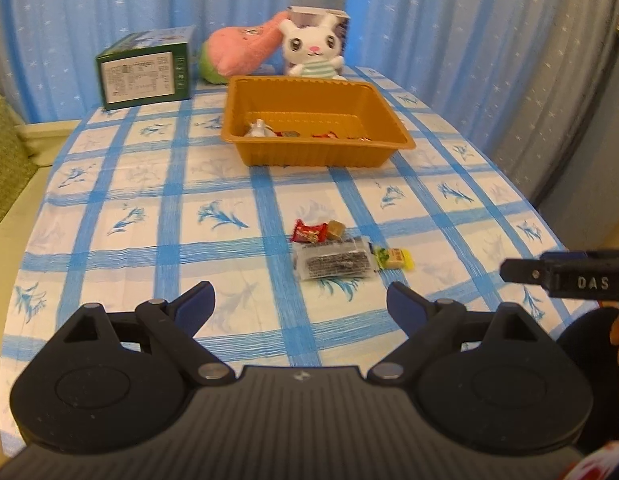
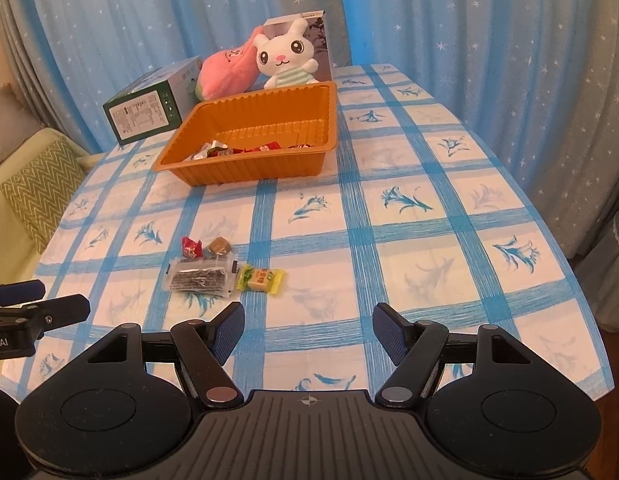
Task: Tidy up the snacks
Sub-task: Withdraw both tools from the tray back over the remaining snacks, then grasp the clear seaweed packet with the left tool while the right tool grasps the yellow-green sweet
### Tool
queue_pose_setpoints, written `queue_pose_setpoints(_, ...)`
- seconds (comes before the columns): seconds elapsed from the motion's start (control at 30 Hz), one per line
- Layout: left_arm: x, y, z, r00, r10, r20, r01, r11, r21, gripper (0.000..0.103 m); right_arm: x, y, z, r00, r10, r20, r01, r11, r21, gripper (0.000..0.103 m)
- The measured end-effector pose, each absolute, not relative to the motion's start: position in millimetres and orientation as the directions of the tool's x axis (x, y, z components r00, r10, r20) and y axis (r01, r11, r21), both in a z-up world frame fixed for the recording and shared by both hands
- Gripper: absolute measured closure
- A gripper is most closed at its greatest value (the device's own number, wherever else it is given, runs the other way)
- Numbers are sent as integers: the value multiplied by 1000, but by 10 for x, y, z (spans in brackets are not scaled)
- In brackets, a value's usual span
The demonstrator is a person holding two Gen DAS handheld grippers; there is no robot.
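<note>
Four wrapped snacks (image 1: 333, 254) lie clustered on the desk (image 1: 149, 240), well short of the orange tray (image 1: 321, 156). Both hand-held grippers, left (image 1: 300, 300) and right (image 2: 307, 330), hover with jaws apart, empty. The light, crinkly, slippery wrappers seem best pinched across their middles.

Tray (image 1: 309, 156) wall hiding snacks (image 1: 293, 134) inside
</note>
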State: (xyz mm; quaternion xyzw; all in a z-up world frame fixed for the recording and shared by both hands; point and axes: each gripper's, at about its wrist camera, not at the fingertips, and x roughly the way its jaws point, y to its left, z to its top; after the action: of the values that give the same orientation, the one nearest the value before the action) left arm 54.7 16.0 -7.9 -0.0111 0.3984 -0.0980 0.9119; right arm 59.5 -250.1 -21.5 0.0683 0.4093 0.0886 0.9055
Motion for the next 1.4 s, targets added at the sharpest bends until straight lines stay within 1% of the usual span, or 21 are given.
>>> queue_pose_setpoints(0.1,613,109,-137,640,-226,-734,239,967,-90,12,643,-2491,-246,650,219,-727,-131,976,176,32)
queue_pose_setpoints(0.17,668,54,-180,619,-256,-742,297,952,-80,17,681,-2485,-277,648,223,-728,-147,975,169,32)
queue_pose_setpoints(0.2,697,30,-197,612,-263,-746,319,945,-71,17,698,-2485,-297,645,226,-730,-154,974,166,32)
queue_pose_setpoints(0.27,767,-30,-245,599,-274,-753,370,928,-44,22,737,-2487,-344,638,231,-735,-164,973,163,32)
queue_pose_setpoints(0.43,973,-177,-419,576,-285,-766,489,871,44,24,851,-2490,-467,616,252,-747,-186,967,174,32)
queue_pose_setpoints(0.67,1354,-320,-678,517,-288,-806,613,782,113,40,1042,-2482,-618,601,244,-761,-191,969,160,33)
queue_pose_setpoints(0.73,1452,-362,-728,500,-295,-814,651,748,128,42,1094,-2491,-654,599,242,-763,-189,969,159,33)
queue_pose_setpoints(0.87,1633,-441,-838,463,-319,-827,721,679,142,42,1191,-2514,-702,597,242,-765,-178,970,168,33)
queue_pose_setpoints(1.13,1876,-518,-983,388,-348,-854,777,622,100,44,1302,-2506,-786,578,248,-777,-184,968,172,33)
queue_pose_setpoints(1.2,1890,-519,-991,367,-352,-861,775,628,74,50,1319,-2501,-800,574,250,-780,-183,967,175,33)
queue_pose_setpoints(1.33,1836,-499,-1023,358,-330,-873,756,652,64,64,1369,-2481,-835,562,261,-785,-196,964,180,33)
queue_pose_setpoints(1.4,1792,-455,-1030,358,-322,-876,729,682,47,68,1399,-2458,-857,548,273,-791,-215,959,182,33)
